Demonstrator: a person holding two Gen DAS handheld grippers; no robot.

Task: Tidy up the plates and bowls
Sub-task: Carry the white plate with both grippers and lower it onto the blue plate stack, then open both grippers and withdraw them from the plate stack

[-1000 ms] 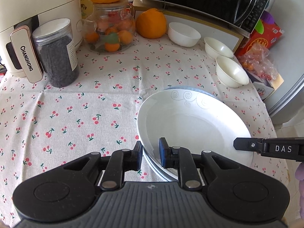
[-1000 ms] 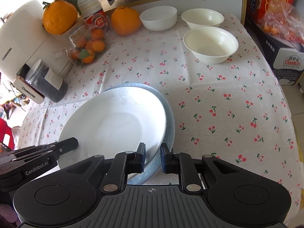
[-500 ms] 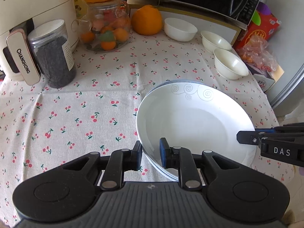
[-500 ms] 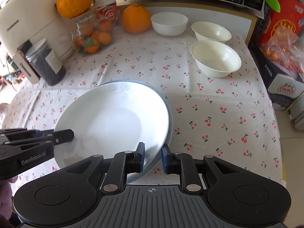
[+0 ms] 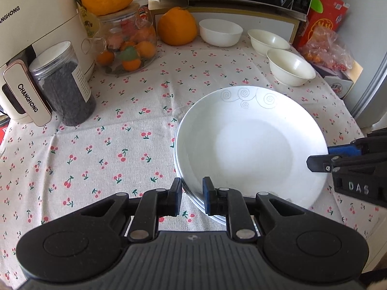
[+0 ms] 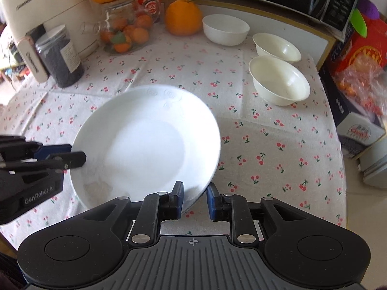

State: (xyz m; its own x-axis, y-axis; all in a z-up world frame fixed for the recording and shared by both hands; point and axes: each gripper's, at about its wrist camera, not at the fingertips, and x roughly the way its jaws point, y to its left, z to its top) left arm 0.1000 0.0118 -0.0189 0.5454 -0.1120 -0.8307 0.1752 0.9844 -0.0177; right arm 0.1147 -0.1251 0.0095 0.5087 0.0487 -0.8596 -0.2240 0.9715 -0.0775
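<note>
left gripper (image 5: 191, 197) gripping plate (image 5: 251, 142), right gripper (image 6: 195, 199) opening

Surface (image 5: 121, 130) w/ cherry-print cloth is carrying stacked plates (image 5: 249, 142), 3 bowls (image 5: 290, 67) at the back right, dark jar (image 5: 63, 84), fruit jar (image 5: 125, 46), orange (image 5: 176, 26) & white appliance (image 5: 36, 24).
</note>
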